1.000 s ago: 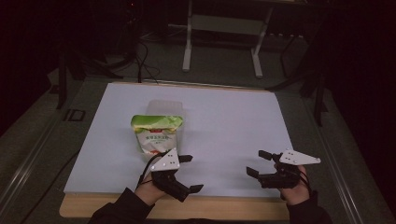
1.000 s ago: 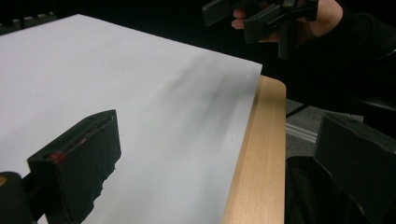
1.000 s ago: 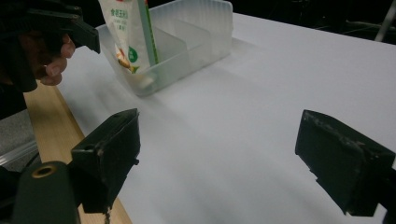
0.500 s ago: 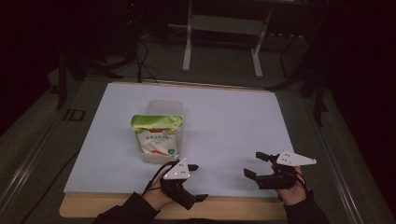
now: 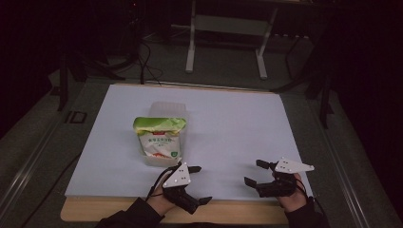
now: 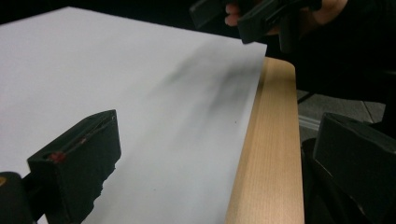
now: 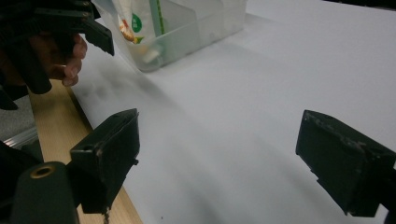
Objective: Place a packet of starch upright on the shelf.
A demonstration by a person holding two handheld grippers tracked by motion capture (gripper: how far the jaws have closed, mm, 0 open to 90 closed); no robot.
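Backing off now, your left hand-held gripper [image 5: 198, 184] has slid away from the green-and-white pouch [image 5: 159, 137] toward the near edge of the tabletop [image 5: 228, 213], its jaws spread wide and holding nothing, while your right hand-held gripper [image 5: 255, 173] has barely shifted (also gaping, also empty) over the white sheet [image 5: 228, 123]. That pouch stands upright inside the clear plastic container [image 5: 167, 110] left of centre on the sheet, just beyond your left hand-held gripper and well apart from the right one; the right gripper view catches the container's corner with the pouch showing through its wall.
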